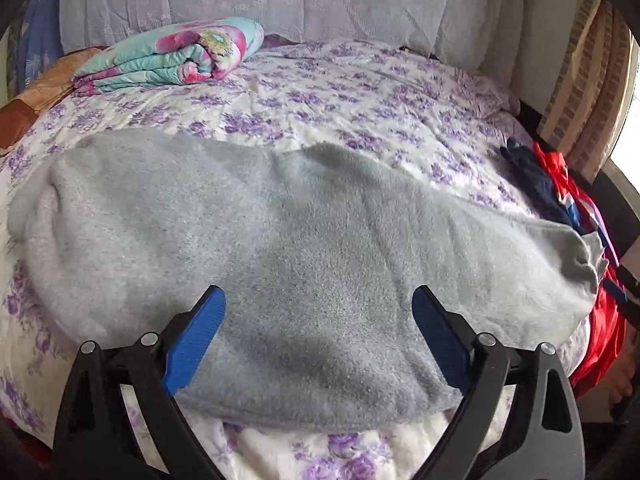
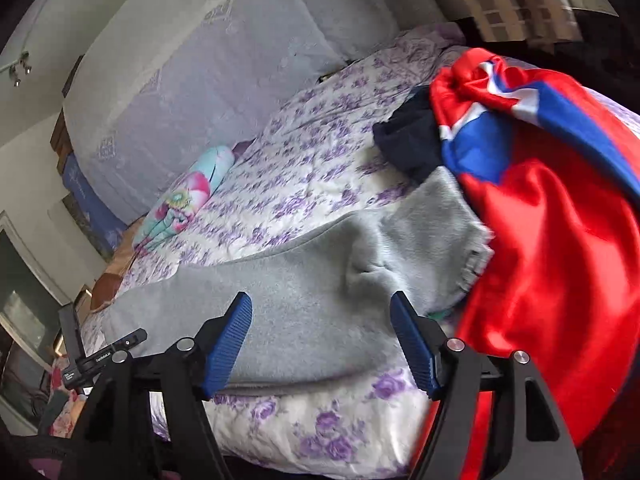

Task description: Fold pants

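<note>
Left gripper [image 1: 319,312]: blue-padded jaws spread wide, grasping nothing, poised over the near edge of the garment.
Garment: grey fleecy knit pants [image 1: 256,232], lying lengthwise across the purple-flowered white bedspread [image 1: 304,92], apparently doubled leg on leg; one end runs under the red, white and blue satin cloth [image 2: 540,216].
Handling, judged: soft, light, limp; fleece should give the pads good purchase, but it will sag and drag.
Hold points, judged: the near long edge at both ends, pinching all layers.
Right gripper [image 2: 321,312]: jaws parted, empty, beside the bunched cuff [image 2: 460,248].
Risk: satin cloth may lift with it.
</note>
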